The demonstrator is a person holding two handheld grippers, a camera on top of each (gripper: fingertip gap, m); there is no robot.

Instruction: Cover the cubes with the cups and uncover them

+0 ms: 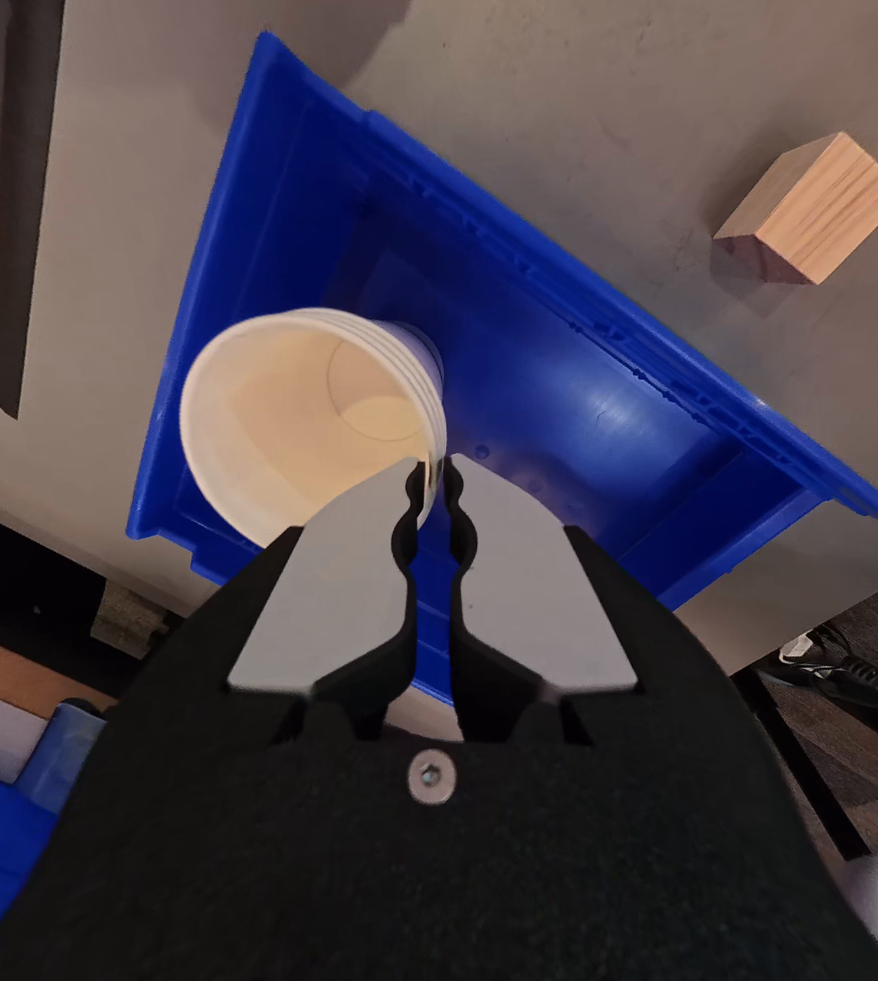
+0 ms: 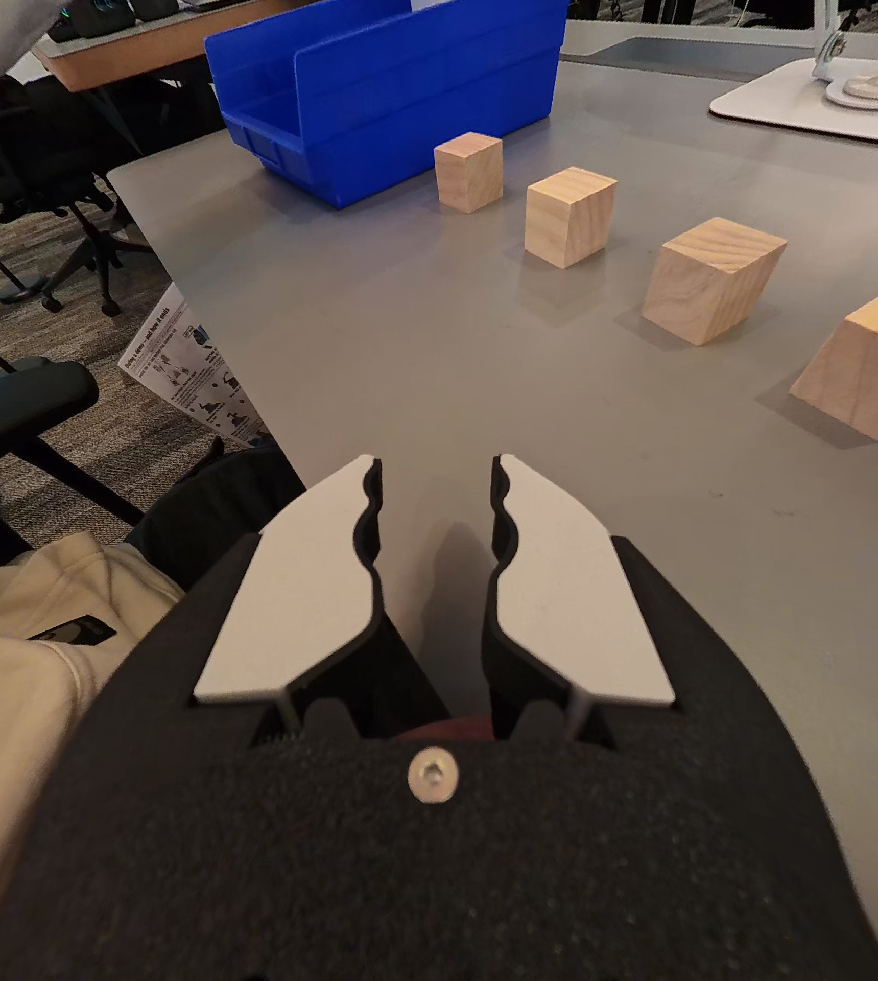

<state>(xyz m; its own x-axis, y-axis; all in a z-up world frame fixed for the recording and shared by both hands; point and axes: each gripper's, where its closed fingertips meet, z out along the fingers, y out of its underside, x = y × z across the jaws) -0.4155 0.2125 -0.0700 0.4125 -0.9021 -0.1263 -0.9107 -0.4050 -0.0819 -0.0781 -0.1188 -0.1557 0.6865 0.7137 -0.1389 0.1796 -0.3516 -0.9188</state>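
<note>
White-plated black left gripper (image 1: 432, 467): jaws clenched on the rim of a nested stack of white paper cups with blue outer walls (image 1: 288, 419), one finger inside the mouth and one outside. Stack held open end toward the camera, above the interior of a blue plastic open-fronted bin (image 1: 558, 382). Whether the stack's base touches the bin floor cannot be told.

White-plated black right gripper (image 2: 436, 467): jaws released, holding nothing, poised over the grey bench (image 2: 426, 345) near its left edge.

Four pale wooden cubes in a diagonal row on the bench, all uncovered, apart from one another: first cube (image 2: 468, 171) just beside the bin's side wall; second cube (image 2: 568, 215); third cube (image 2: 710, 278); fourth cube (image 2: 872, 366), partly cut off by the picture's right side.

Flat white stand base (image 2: 797, 111) toward the bench's far right corner. Black office chair (image 2: 7, 409) and printed sheet (image 2: 198, 371) off the bench's left edge.
</note>
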